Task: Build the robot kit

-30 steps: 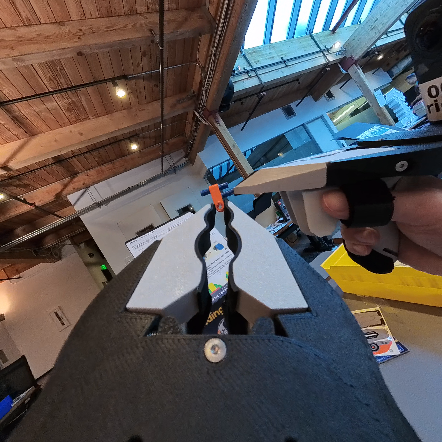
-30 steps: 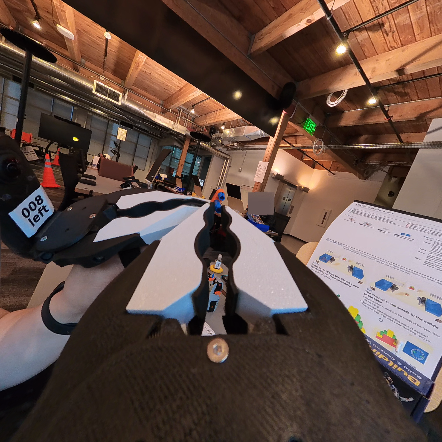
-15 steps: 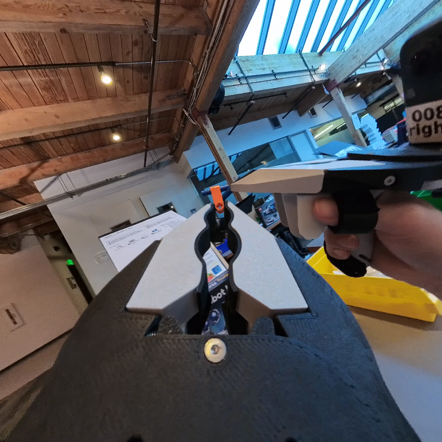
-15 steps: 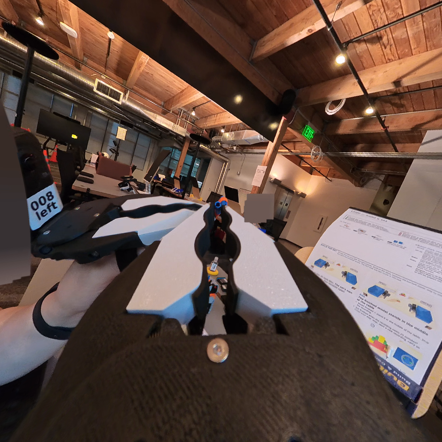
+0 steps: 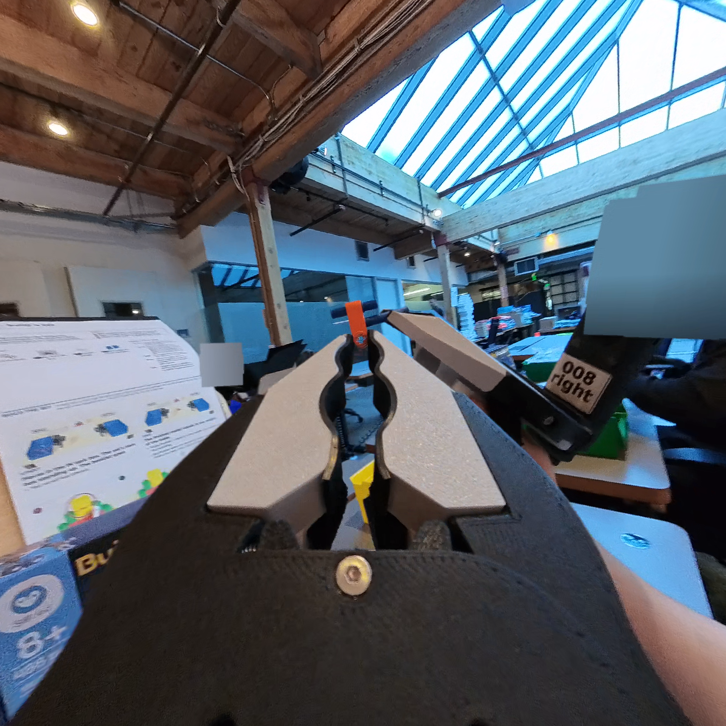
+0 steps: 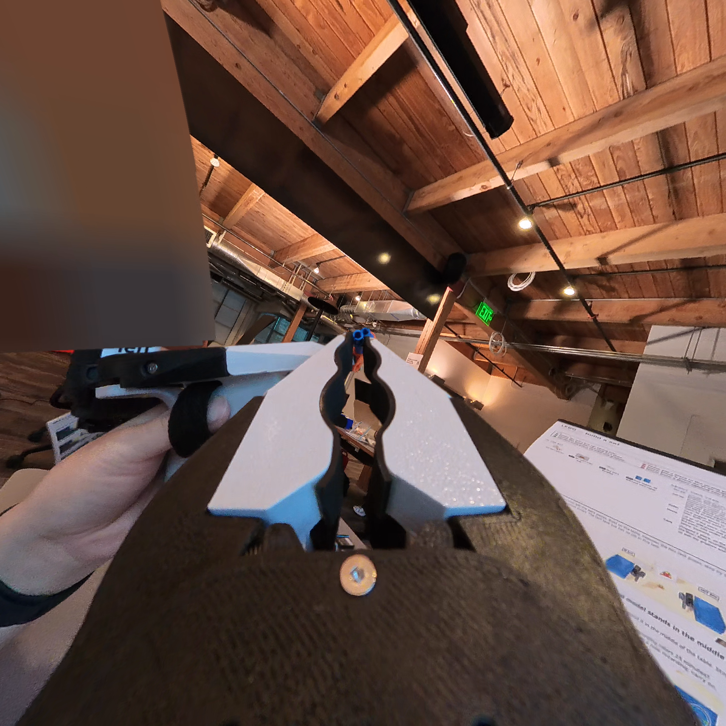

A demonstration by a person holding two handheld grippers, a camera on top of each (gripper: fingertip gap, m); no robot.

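Orange piece (image 5: 357, 328): small plastic strip, upright, held in the air well above the table (image 5: 636, 550) and pinched at its lower end.
Blue rod (image 5: 341, 312): dark, short, passes crosswise through the top of the orange piece. One end sticks out free and the other runs into the other tool's tips.
Left gripper (image 5: 358, 342): fingers together, clamped on the bottom of the orange piece, pointing up and forward.
Right gripper (image 6: 361, 341): comes in from the side, fingers closed on the end of the blue rod. The rod's blue end shows between the tips in the right wrist view, with orange just under it.
Hand (image 6: 98, 471): wrapped round the left tool's grip, one finger through a black loop.
Sheet (image 5: 98, 393): printed page with pictures, propped upright just beside both tools.
Blue box (image 5: 35, 613): near the lower corner, under the sheet.
Yellow shape (image 5: 362, 487): glimpsed through the gap between the left fingers; what it is I cannot tell.
Green bin (image 5: 605, 436): on a far table behind the right tool.
Above: wooden beams, spot lamps, a glass roof.
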